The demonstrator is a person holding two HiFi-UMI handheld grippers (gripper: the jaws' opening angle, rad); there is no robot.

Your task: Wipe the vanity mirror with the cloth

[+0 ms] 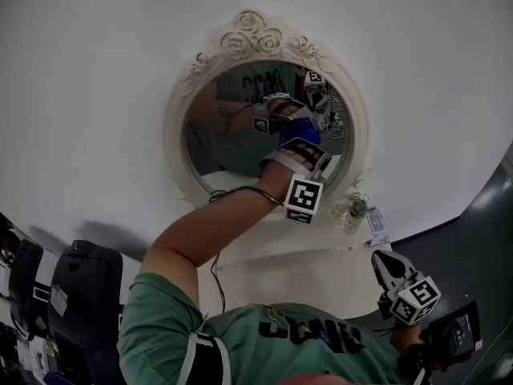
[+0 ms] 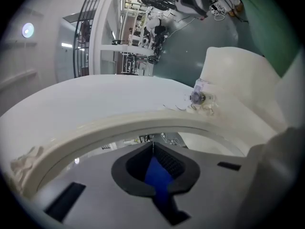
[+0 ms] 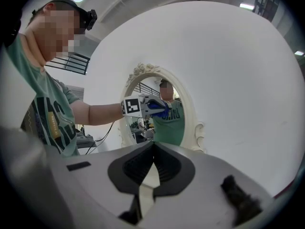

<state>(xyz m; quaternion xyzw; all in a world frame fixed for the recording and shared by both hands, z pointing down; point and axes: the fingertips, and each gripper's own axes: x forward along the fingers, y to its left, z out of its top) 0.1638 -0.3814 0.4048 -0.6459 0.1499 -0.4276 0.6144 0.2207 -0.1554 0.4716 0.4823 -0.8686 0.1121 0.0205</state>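
L gripper [image 1: 295, 139] is up at the vanity mirror [image 1: 228, 135], arm stretched out from the lower middle of the head view. Its jaws are pressed together, pinching the cloth [image 1: 304, 128]. The cloth is blue, and the L gripper view shows a fold of it wedged between the dark pads [image 2: 157, 174]. The cloth sits against the glass, right of centre, nearer the right edge of the frame [image 1: 250, 37] than the left. The gripper & cloth reflect in the glass just above. The L gripper's marker cube [image 1: 300, 199] hangs over the bottom edge of the frame.

The mirror is oval w/ a white scrolled frame that has a rose crest at the top, against a white wall [image 1: 96, 70]. In the L gripper view the frame curves across as a pale arc [image 2: 119, 128].

A small clear glass piece [image 1: 353, 209] sits just beside the frame's lower right edge. A small card [image 1: 377, 224] is next to it.

R gripper [image 1: 383, 263] is low at the right side of the head view, well apart from the mirror, its marker cube [image 1: 418, 298] behind it. Its own view shows the jaw tips closed on each other w/ nothing pinched. It faces the mirror, w/ L gripper [image 3: 157, 106] & cloth [image 3: 160, 107] on the glass ahead.

A black device [image 1: 84, 283] is at the lower left of the head view.
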